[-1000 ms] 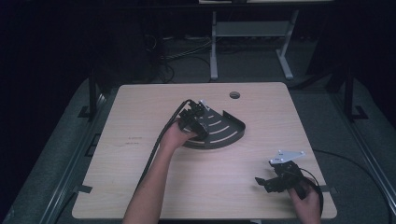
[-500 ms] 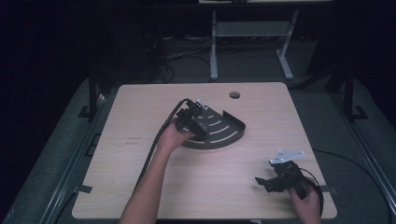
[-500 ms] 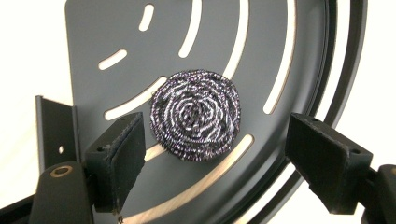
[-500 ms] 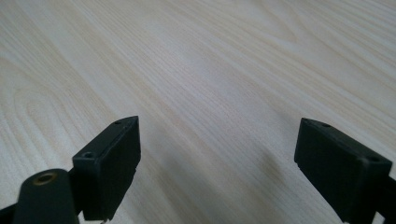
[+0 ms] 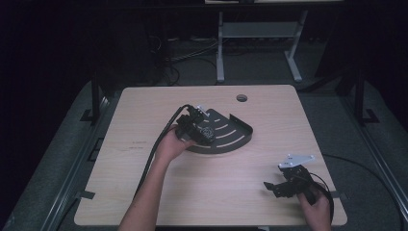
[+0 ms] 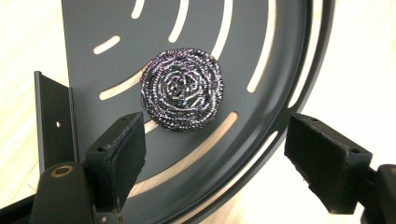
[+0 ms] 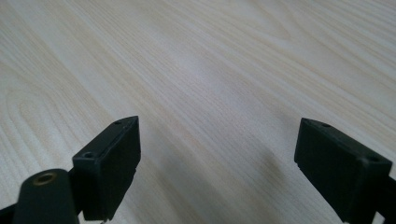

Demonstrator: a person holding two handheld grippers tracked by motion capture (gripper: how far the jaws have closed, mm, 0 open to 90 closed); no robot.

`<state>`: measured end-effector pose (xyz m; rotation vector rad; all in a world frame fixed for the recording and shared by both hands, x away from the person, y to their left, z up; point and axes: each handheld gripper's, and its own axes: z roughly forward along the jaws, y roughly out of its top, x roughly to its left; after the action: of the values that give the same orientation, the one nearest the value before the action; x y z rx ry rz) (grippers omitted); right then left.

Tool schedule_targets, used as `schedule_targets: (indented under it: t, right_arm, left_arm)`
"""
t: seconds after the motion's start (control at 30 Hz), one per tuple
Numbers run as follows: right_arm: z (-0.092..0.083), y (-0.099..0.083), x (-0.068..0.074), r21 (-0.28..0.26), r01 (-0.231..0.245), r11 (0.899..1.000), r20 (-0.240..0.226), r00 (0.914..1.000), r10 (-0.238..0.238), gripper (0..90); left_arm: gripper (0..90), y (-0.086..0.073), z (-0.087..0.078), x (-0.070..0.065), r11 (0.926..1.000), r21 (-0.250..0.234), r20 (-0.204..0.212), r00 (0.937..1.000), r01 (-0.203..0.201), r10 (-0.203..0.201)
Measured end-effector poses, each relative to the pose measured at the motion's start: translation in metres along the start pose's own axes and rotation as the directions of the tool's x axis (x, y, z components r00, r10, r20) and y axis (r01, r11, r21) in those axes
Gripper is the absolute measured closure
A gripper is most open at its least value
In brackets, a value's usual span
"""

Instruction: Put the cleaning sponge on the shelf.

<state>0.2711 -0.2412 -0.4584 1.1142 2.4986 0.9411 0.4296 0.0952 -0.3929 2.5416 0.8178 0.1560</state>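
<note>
A steel scouring pad [image 6: 182, 90] is seen lying on the flat floor of a dark, slotted quarter-round tray [image 6: 280, 60], which rests on the wooden surface [image 5: 144, 192]. The left tongs [image 6: 215, 158] are held above the tray, released and spread wide, with the pad just ahead of the gap, nearer the left-hand jaw, and untouched by either pad. The right tongs [image 7: 217, 163] are likewise released, with nothing between them, and are held over bare wood near the surface's right front corner, well apart from the tray.

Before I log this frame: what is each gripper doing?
Left gripper: open, empty, over the steel-wool scourer.
Right gripper: open, empty.
</note>
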Motion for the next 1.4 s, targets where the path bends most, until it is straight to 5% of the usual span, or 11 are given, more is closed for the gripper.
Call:
schedule_targets:
  t: [0.57, 1.4]
  right_arm:
    - [0.001, 0.001, 0.001, 0.012, 0.003, 1.0, 0.011, 0.9999, -0.003, 14.0]
    - [0.007, 0.004, 0.001, 0.036, 0.019, 0.999, 0.015, 0.9997, -0.02, 14.0]
  left_arm:
    - [20.8, -0.017, -0.019, -0.019, 0.9984, -0.04, -0.003, 0.9992, -0.039, 0.039]
    - [21.0, -0.052, -0.027, -0.027, 0.9989, -0.045, 0.006, 0.9998, -0.017, 0.017]
